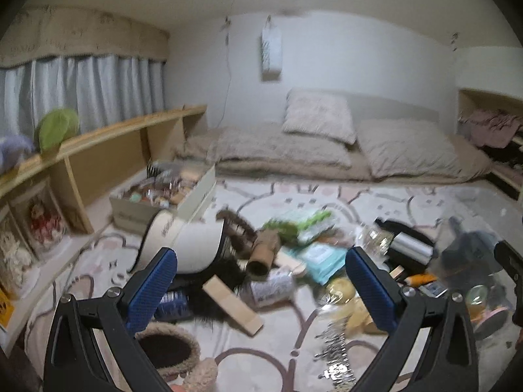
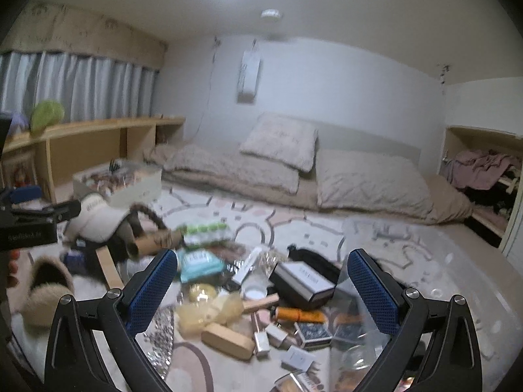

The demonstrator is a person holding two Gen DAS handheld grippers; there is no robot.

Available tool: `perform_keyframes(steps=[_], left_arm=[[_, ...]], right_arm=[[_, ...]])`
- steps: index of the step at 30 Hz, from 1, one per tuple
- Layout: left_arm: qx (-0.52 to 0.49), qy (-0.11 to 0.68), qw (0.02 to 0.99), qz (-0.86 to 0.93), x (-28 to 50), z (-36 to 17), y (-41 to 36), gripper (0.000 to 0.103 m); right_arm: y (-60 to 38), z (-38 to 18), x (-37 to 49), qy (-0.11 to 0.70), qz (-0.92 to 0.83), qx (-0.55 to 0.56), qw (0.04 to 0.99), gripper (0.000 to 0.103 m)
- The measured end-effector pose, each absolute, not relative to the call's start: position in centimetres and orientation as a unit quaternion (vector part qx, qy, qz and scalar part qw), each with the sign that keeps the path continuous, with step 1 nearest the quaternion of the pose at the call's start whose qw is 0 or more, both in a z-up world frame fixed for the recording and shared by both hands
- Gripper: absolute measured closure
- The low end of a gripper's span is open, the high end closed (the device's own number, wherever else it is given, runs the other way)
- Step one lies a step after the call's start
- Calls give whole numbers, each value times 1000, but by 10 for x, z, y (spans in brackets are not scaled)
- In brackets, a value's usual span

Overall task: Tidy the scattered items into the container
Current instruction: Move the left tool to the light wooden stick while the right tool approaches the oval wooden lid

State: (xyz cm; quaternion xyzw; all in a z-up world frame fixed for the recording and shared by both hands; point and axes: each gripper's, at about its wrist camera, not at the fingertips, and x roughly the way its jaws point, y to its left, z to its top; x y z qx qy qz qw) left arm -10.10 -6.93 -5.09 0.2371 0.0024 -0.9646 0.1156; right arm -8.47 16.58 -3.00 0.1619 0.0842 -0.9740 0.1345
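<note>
Both wrist views look across a pale patterned rug [image 1: 294, 352] strewn with small things, toward a low beige bed with two pillows [image 1: 327, 150] against the far wall.

The left hand-held gripper [image 1: 258, 281] hangs above the clutter with its blue-padded jaws spread wide and nothing between them. The right hand-held gripper [image 2: 261, 284] is likewise spread wide and empty over the pile.

The container, an open cream-coloured cardboard box [image 1: 193, 196], sits on the rug at the far left, just beside the long wooden shelf unit [image 1: 108, 150] under the grey curtains, and it already holds a jumble of small items. Just in front of it lies a white cap with a dark underside [image 1: 193, 245], and a brown cardboard tube [image 1: 264, 251] lies to the right of the cap.

Nearer, a light wooden block [image 1: 232, 303] lies at an angle on the rug, with a round fuzzy tan slipper [image 1: 170, 349] at the near left. A teal packet [image 2: 199, 261], a green-and-white pack [image 2: 206, 230], a black-and-silver box [image 2: 304, 282], an orange tube [image 2: 300, 315], a yellow mesh bundle [image 2: 209, 313] and a silver sequined strip [image 2: 160, 333] lie scattered in the middle. A clear plastic lid [image 2: 408, 261] rests on the rug at the right.

In the right wrist view the left hand-held gripper's black frame shows at the left edge.
</note>
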Motion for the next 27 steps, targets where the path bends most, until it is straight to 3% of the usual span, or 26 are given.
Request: perform_keyframes(steps=[10,27], left_arm=[[290,12,180,-940,-145,-112,-88,0],[374,-4,211,-903,-211,-200,-105,0]], right_arm=[[144,-101,-123,152,-950,212,173,0],[143,-170,-158,138,-915,311,214,0]])
